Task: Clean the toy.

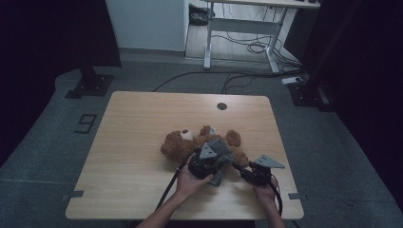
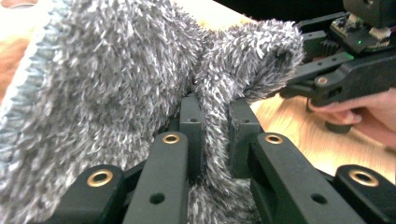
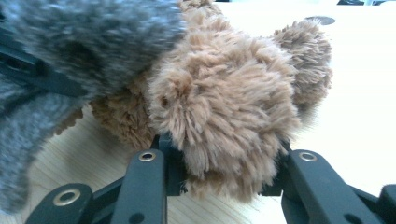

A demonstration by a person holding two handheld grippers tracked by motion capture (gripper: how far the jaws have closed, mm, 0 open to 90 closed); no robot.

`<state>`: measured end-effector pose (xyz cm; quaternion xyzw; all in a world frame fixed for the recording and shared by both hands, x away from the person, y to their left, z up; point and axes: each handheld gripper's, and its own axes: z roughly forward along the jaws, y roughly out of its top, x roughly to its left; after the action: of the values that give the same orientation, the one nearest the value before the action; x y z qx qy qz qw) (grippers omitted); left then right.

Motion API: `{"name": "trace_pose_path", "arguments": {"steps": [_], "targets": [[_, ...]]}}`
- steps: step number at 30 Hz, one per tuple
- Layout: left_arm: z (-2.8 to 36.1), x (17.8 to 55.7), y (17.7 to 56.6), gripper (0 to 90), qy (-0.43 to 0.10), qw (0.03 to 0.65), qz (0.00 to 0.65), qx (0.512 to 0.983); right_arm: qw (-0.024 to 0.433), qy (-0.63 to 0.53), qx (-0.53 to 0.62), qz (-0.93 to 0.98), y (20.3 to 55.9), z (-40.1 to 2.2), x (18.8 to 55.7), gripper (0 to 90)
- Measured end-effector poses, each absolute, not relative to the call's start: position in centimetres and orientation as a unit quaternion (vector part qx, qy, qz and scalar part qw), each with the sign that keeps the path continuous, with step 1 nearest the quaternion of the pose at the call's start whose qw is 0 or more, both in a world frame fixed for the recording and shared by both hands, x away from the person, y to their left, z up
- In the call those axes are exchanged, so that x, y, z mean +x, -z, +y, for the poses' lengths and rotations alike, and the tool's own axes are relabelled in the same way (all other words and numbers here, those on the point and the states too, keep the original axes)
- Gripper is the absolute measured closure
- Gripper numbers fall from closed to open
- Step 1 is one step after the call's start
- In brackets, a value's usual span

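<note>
Grey fuzzy fabric, some small knitted garment (image 2: 116,88), hangs over the body of a brown teddy bear (image 1: 178,145) that lies near the middle of the wooden surface (image 1: 133,123), a little toward its near right part. The left gripper (image 1: 209,161) has its jaws pinched together on a thin fold of that grey cloth; in the left gripper view the pile bunches between the two black pads and spills out on both sides. The right gripper (image 1: 252,173) sits just to the right, its jaws clamped on one plump brown limb of the bear (image 3: 224,107), which bulges between them in the right gripper view.

Both things look light and very soft. The cloth has no stiffness of its own: it will drape, stretch and follow whatever pulls it, so a pinch on a doubled fold or on the ribbed, paler hem at the left of the left gripper view should hold better than a pinch on loose pile, which may slide out fibre by fibre. The bear squashes under pressure and springs back, so the limb probably gives a firm anchor only if taken deep, close to the body, not at the rounded tip. Nothing here seems fragile; the likelier trouble is slipping, or the whole toy dragging across the smooth surface when the cloth is tugged.
</note>
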<state>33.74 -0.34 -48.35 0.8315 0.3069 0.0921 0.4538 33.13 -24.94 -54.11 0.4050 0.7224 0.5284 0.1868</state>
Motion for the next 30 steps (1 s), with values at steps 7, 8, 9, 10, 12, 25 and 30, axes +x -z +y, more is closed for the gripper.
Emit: {"name": "trace_pose_path", "arguments": {"steps": [7, 8, 9, 10, 12, 25, 30], "targets": [[2.3, 33.2, 48.2, 79.0, -0.109, 0.449, 0.318, 0.828, 0.187, -0.529, 0.403, 0.723, 54.1, -25.0, 33.1, 62.7], [2.7, 33.2, 48.3, 79.0, -0.113, 0.446, 0.318, 0.829, 0.187, -0.529, 0.403, 0.723, 54.0, -25.0, 33.1, 62.7], [3.2, 33.2, 48.4, 79.0, -0.112, 0.447, 0.321, 0.827, 0.186, -0.529, 0.402, 0.724, 54.0, -25.0, 33.1, 62.6], [3.7, 33.2, 48.5, 79.0, -0.112, 0.447, 0.325, 0.826, 0.186, -0.529, 0.402, 0.724, 54.1, -25.0, 33.1, 62.7], [4.6, 33.1, 48.5, 79.0, -0.113, 0.448, 0.33, 0.823, 0.185, -0.53, 0.402, 0.723, 54.1, -25.0, 33.1, 62.7], [8.6, 32.8, 48.9, 79.0, -0.112, 0.451, 0.354, 0.812, 0.182, -0.53, 0.395, 0.728, 54.1, -25.0, 33.1, 62.7], [10.5, 32.6, 48.9, 78.9, -0.12, 0.454, 0.37, 0.802, 0.179, -0.531, 0.394, 0.728, 54.1, -25.1, 33.1, 62.7]]}}
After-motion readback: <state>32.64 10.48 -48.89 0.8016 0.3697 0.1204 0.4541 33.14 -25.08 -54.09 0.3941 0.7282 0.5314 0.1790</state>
